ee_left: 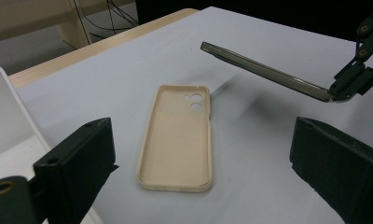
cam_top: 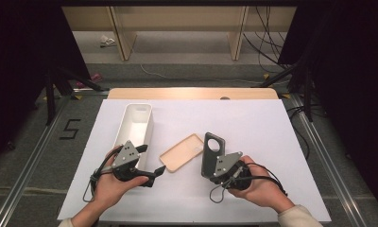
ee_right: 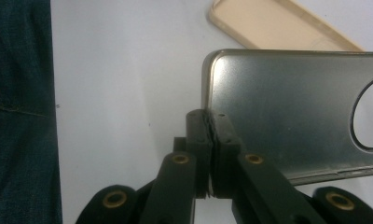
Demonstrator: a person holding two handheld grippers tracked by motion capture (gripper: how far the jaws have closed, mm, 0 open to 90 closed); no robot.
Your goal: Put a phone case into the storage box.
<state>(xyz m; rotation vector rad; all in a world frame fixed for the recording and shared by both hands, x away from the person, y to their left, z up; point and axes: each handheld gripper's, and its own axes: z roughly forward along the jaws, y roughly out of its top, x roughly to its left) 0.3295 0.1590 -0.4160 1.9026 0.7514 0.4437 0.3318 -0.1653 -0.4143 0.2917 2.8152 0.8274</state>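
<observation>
The right gripper [ee_right: 210, 140] is pinching the bottom edge of the dark phone case [ee_right: 292, 112], its jaws pressed tight on the rim — the case is sticking up clear of the white sheet [cam_top: 253, 127] at lower centre-right of the high view. The left gripper [ee_left: 201, 172] is standing wide with nothing between its jaws — the beige phone case [ee_left: 177, 140] is lying flat just ahead, mid-frame. A white tray [cam_top: 133, 124] is sitting left of centre.

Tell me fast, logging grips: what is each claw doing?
Left claw: open, holding nothing, beige phone case ahead.
Right claw: shut on grey phone case.
</observation>
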